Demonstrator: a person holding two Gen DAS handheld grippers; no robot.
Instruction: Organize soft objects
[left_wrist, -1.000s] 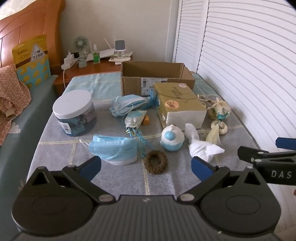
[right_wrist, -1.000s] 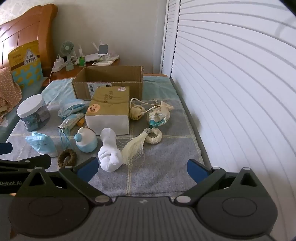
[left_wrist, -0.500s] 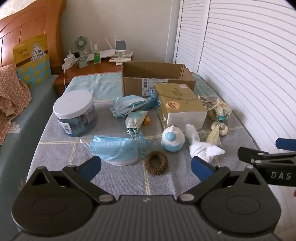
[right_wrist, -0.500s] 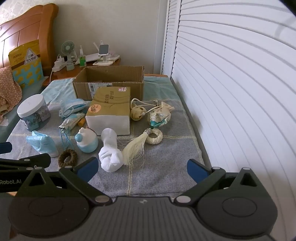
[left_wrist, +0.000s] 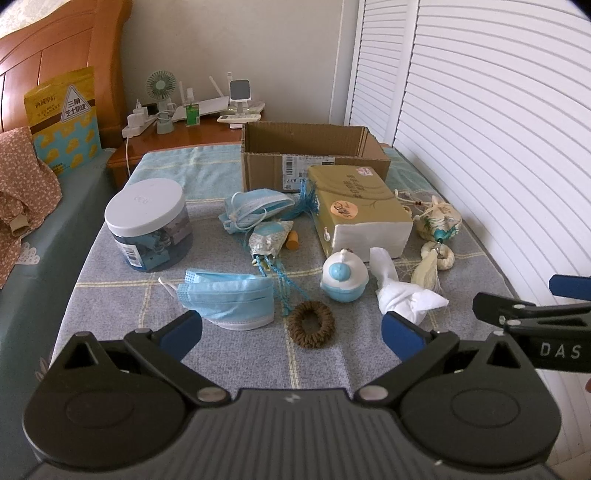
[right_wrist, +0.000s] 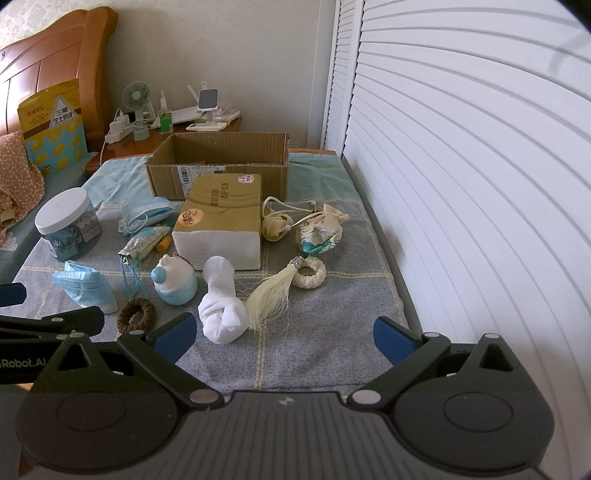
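White sock: the knotted white sock (right_wrist: 221, 306) lay on the grey checked blanket (right_wrist: 325, 354), just ahead of the right gripper (right_wrist: 282, 334) and a little toward its left finger (right_wrist: 173, 336).
Sock axis: its long axis ran away from the jaws toward the tissue pack (right_wrist: 221, 218), knotted bulk nearest, thin end farthest.
Nearer hand: judged to be the right; from the left gripper (left_wrist: 291, 334) the sock (left_wrist: 404, 295) sat beyond and outside its right finger (left_wrist: 402, 334).
Right jaws: spread wide, holding nothing.
Left jaws: spread wide, also empty.
Face mask: a blue face mask (left_wrist: 227, 299) lay just ahead of the left gripper's left finger (left_wrist: 181, 334), its long axis across the jaws.
Hair tie: the brown hair tie (left_wrist: 311, 325) lay flat between the left gripper's fingers, just ahead.
Beside the sock: a cream tassel (right_wrist: 269, 299) touched it on the side away from the left gripper; a blue-and-white round toy (right_wrist: 173, 282) stood near on the other side.
Farther out: a second mask (right_wrist: 146, 214), a patterned sachet (right_wrist: 142, 243), two drawstring pouches (right_wrist: 319, 234) and a lidded jar (right_wrist: 68, 225).
Likely destination: the open cardboard box (right_wrist: 218, 162) stood well beyond the jaws, behind the tissue pack.
Progress: judged barely started, since none of the soft things on the blanket had been gathered.
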